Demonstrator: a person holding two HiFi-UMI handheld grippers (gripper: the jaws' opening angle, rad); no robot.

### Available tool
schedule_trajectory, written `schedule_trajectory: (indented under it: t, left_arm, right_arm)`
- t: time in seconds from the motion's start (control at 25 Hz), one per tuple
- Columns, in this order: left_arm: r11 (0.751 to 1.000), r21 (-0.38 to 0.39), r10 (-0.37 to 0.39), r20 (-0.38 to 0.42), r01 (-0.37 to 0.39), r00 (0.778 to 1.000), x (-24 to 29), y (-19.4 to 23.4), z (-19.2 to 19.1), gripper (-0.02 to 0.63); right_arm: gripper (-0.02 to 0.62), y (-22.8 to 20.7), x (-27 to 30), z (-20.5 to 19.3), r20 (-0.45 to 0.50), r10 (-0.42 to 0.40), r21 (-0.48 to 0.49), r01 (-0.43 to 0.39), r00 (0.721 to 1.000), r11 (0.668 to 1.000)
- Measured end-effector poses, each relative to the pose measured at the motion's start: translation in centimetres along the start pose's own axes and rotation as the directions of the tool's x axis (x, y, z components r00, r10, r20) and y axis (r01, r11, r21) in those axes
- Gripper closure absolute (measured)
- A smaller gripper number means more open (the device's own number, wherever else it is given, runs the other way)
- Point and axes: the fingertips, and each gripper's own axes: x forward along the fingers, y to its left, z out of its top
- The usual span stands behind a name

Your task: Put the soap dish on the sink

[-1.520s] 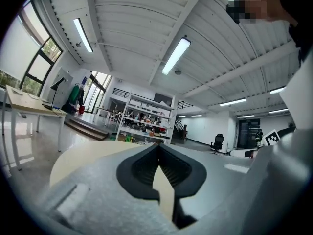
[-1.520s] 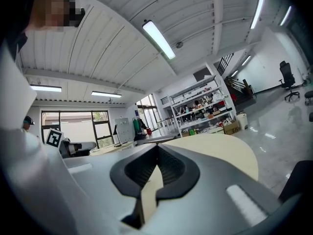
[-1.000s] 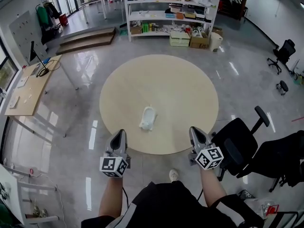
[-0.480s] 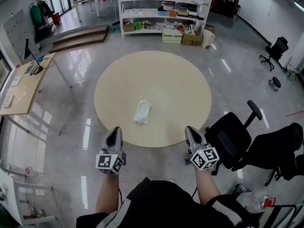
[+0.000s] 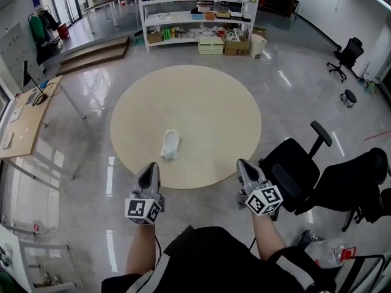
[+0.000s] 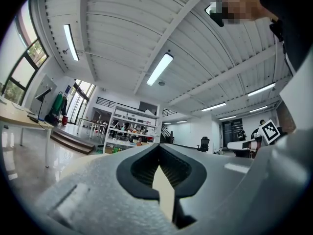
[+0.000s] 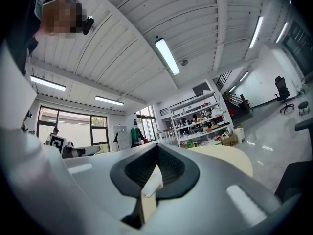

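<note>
1. Left gripper [image 5: 150, 166]: jaws pressed together, empty, at the table's near edge.
2. Right gripper [image 5: 242, 163]: likewise.
3. White item [image 5: 170, 145], near-left on round table [image 5: 214, 102]: too small to tell whether it is the soap dish, the sink, or one on the other, so progress is unsettled.

**Grey grippers, black clothes**

The left gripper [image 5: 148, 168] and right gripper [image 5: 243, 165] have matt grey shells that taper to rounded tips. Each carries a white cube at its rear, printed with black square markers: the left cube [image 5: 144, 210] and the right cube [image 5: 264, 200]. In both gripper views the grey shells frame black ribbed pads [image 6: 142, 168], which line a diamond-shaped hollow. The person wears a black top [image 5: 211, 255] with short sleeves and white stripes [image 5: 154, 278] down its side. The forearms are bare.
</note>
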Motion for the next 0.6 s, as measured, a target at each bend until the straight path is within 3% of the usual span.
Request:
schedule_trajectory:
  t: [0.6]
  left_arm:
    - [1.000,0.016,0.027,-0.007,-0.027,1.000,-0.9,-0.1,0.4,0.608]
  right_arm:
    - [0.591,-0.3,-0.3,0.1,0.004,0.026,-0.005,-0.026,1.000,1.000]
